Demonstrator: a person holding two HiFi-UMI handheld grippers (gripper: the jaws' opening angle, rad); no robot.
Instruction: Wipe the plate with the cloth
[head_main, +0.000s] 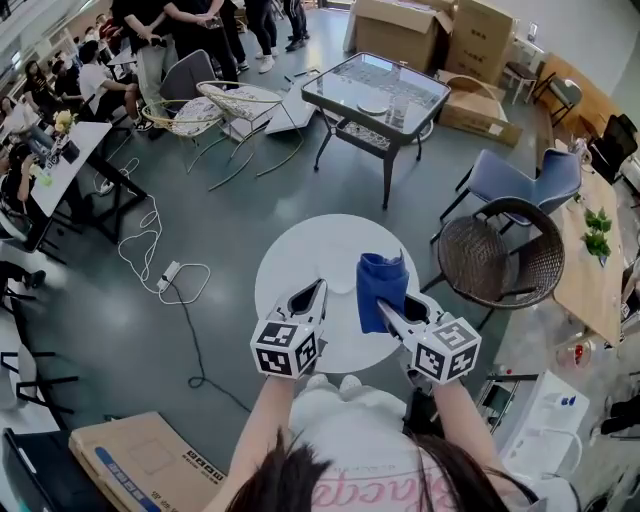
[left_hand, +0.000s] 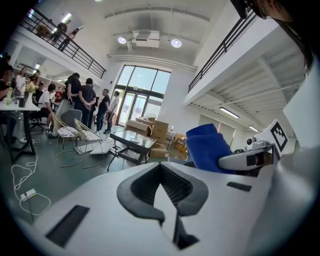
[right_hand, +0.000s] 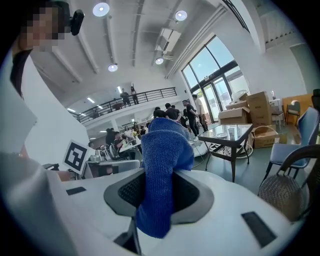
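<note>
My left tongs (head_main: 320, 288) clamp the plate (head_main: 300, 250) by its near rim; my right tongs (head_main: 383, 306) grip the cloth (head_main: 384, 275) over the plate's right side.

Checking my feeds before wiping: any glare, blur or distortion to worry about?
Head view: evenly lit, sharp, cloth clear. Left gripper view: heavy fisheye, dark corners, bright windows. Right gripper view: same fisheye, ceiling lights glaring, cloth sharp.

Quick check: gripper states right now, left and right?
Left gripper: shut, holding nothing.
Right gripper: shut on the blue cloth.
</note>
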